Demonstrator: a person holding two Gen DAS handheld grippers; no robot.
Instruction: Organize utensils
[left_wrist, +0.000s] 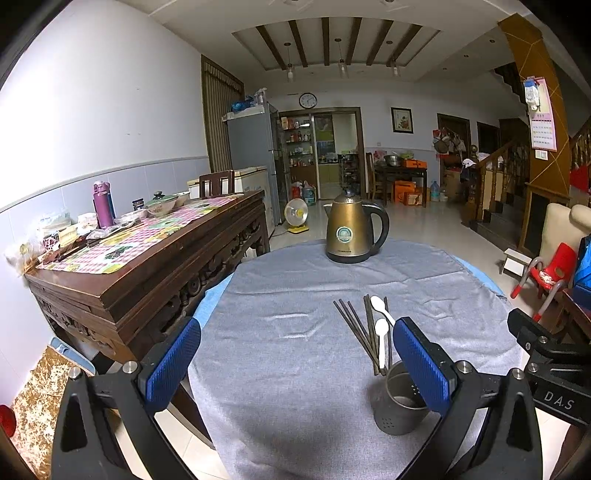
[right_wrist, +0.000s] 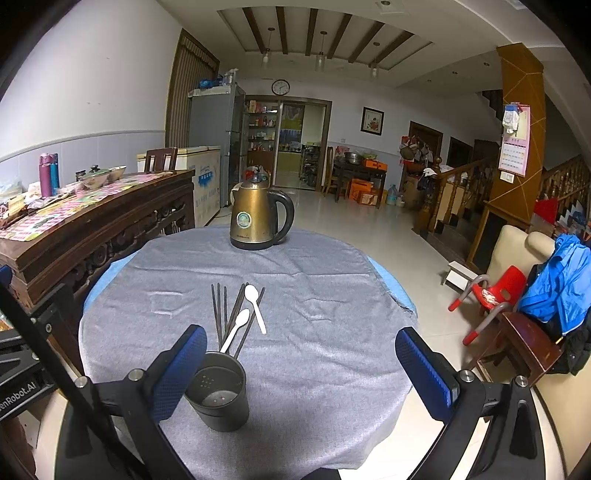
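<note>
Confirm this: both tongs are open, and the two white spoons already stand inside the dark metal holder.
Not quite. The two white spoons lie on the grey cloth beside the chopsticks; the dark metal holder is empty, as the right wrist view shows. Both tongs are open.

1. The left wrist view looks forward between its own blue pads, from the near edge of the table (left_wrist: 295, 332), low over the cloth, facing the far room.
2. It sits left of the holder (left_wrist: 400, 404), which shows low and right, close to the lens.
3. The right wrist view faces the same way from the right; the holder (right_wrist: 218, 395) shows low and left.
4. Both share the chopsticks (left_wrist: 354, 325) (right_wrist: 225, 310), spoons (left_wrist: 381, 334) (right_wrist: 255, 306), kettle (left_wrist: 351, 232) (right_wrist: 258, 218), sideboard and far doorway.
</note>
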